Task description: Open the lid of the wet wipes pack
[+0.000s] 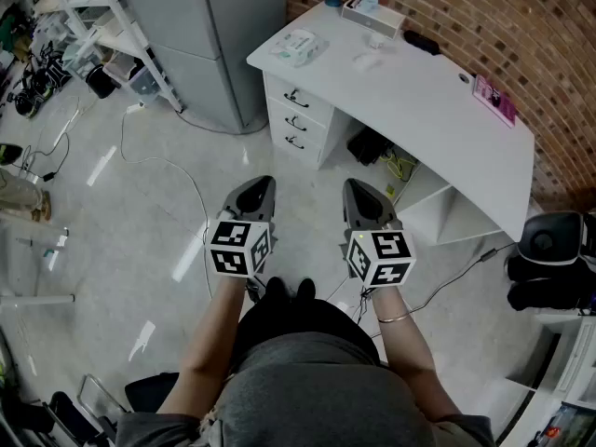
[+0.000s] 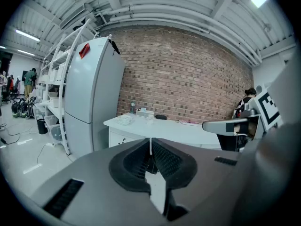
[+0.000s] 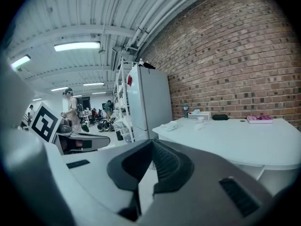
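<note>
The wet wipes pack (image 1: 298, 47) lies near the left corner of the white desk (image 1: 438, 110), far ahead of me. It shows small in the left gripper view (image 2: 125, 119) and in the right gripper view (image 3: 171, 125). I stand on the floor well short of the desk. My left gripper (image 1: 258, 186) and right gripper (image 1: 357, 189) are side by side in front of my body, both shut with nothing between the jaws. The closed tips show in the left gripper (image 2: 150, 140) and right gripper (image 3: 152, 142) views.
A grey fridge (image 1: 200, 35) stands left of the desk, with a shelf rack (image 1: 93, 26) beyond it. The desk also bears a tissue box (image 1: 372, 14), a black object (image 1: 421, 42) and a pink book (image 1: 494, 99). Drawers (image 1: 296, 117) sit under it. A black chair (image 1: 549, 259) stands right.
</note>
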A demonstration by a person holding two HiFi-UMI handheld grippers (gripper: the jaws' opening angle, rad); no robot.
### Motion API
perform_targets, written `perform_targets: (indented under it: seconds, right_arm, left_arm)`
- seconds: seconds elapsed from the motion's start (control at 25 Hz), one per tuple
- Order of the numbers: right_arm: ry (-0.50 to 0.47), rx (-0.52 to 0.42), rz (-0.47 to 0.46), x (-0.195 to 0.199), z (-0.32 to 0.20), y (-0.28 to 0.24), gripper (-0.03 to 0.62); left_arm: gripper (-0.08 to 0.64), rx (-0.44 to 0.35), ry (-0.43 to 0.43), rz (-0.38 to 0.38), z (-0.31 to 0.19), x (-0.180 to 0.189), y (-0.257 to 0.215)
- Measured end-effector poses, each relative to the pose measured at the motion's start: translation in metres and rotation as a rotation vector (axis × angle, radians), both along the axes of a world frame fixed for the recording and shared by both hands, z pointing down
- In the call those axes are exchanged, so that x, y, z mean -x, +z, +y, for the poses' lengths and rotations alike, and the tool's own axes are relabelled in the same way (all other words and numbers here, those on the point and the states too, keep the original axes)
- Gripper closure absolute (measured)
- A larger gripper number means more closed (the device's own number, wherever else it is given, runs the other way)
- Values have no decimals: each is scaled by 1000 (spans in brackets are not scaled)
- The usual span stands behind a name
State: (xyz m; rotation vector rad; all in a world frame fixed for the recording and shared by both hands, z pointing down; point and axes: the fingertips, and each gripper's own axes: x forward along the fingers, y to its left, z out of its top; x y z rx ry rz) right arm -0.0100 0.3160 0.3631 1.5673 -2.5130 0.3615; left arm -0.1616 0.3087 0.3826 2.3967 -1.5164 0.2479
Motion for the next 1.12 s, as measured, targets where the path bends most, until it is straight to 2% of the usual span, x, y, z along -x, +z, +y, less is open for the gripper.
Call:
perform_targets:
  seconds: [0.48, 0.76, 0.88, 1.12]
  right_arm:
    - [0, -29, -53, -16, 0, -6, 586]
    - [10, -23, -45, -24, 0, -3, 584]
    - [8, -21, -43, -25, -2, -5, 549]
    - [-6, -15, -41, -25, -3, -4, 524]
  left_arm:
    - [528, -13, -15, 2, -1, -12, -5]
    - [525, -12, -17, 7, 2, -17, -3]
    - [491, -8, -22, 10, 2, -17, -3]
    - [458, -9, -30, 13, -1, -18, -6]
